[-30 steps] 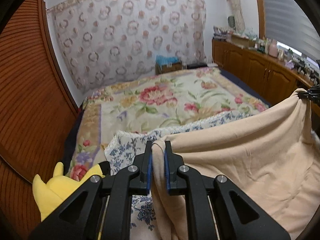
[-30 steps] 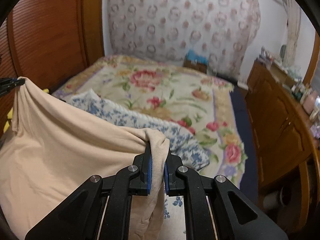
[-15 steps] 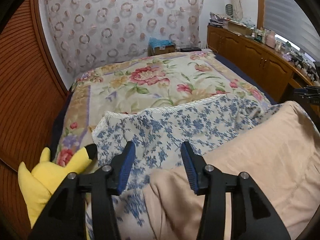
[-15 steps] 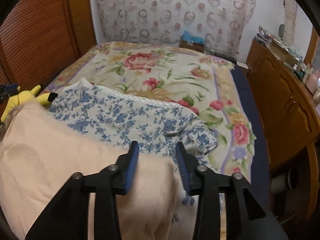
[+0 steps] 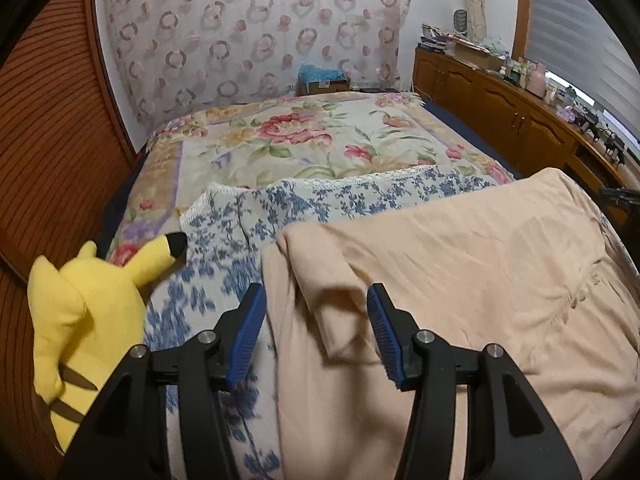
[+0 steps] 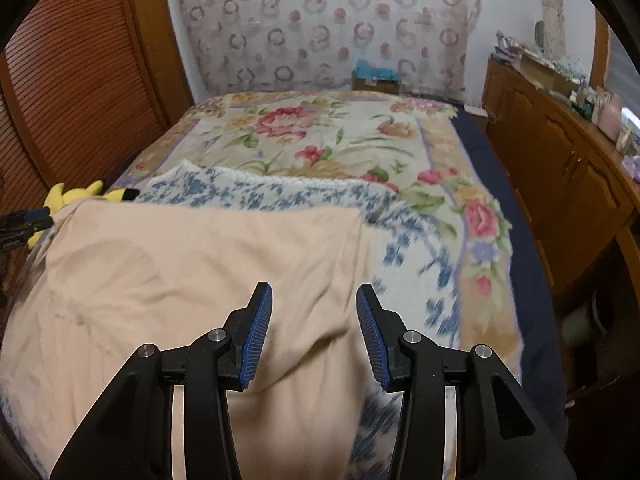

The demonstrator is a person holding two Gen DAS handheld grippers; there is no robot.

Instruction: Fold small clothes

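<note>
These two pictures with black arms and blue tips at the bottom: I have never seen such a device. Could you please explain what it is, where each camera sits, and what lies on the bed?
A person holds a hand tool in each hand, each with two fingers and a wide-angle camera looking forward along them. One picture comes from the left gripper, the other from the right gripper. The blue strips are the finger pads. Both grippers are open and hold nothing; the left one's jaws are just opening. Under them a beige garment lies spread on a blue-flowered cloth, which rests on a floral bedspread. A yellow plush toy sits at the left edge of the bed.
</note>
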